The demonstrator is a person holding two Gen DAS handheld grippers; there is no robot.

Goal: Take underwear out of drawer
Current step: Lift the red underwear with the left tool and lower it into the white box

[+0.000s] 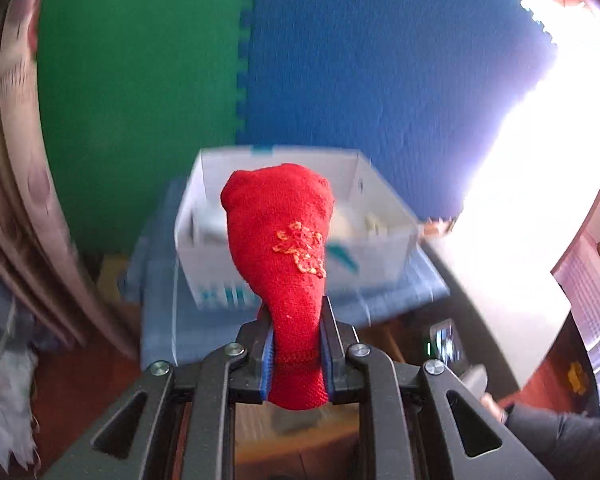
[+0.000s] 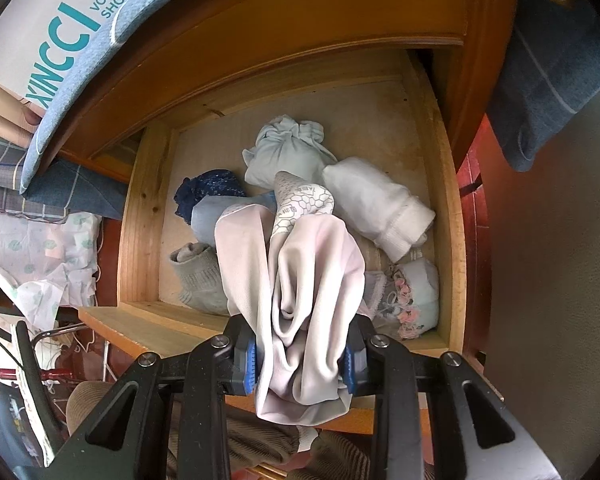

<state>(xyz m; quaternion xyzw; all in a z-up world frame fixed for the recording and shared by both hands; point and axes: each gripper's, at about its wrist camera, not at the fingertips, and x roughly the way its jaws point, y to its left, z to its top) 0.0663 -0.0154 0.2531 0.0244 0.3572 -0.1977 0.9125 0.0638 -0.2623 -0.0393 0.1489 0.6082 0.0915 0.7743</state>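
My left gripper [image 1: 297, 354] is shut on a red knitted garment [image 1: 284, 236] with a gold embroidered mark. It holds it upright in front of a white cardboard box [image 1: 384, 204]. My right gripper [image 2: 302, 360] is shut on a pale pink underwear piece [image 2: 300, 280], held over the front edge of the open wooden drawer [image 2: 140, 220]. Inside the drawer lie several rolled items: a light blue bundle [image 2: 284, 152], a white roll [image 2: 376, 204], a dark blue lace piece [image 2: 208, 192], a grey sock [image 2: 196, 276] and a floral piece [image 2: 412, 300].
The white box sits on a blue-grey cloth [image 1: 160, 280] against green [image 1: 140, 80] and blue [image 1: 380, 60] foam mats. A shoe box lid marked XINCCI [image 2: 60, 28] rests above the drawer. Folded cloths [image 2: 40, 184] lie left of the drawer. Strong glare fills the left wrist view's right side [image 1: 540, 160].
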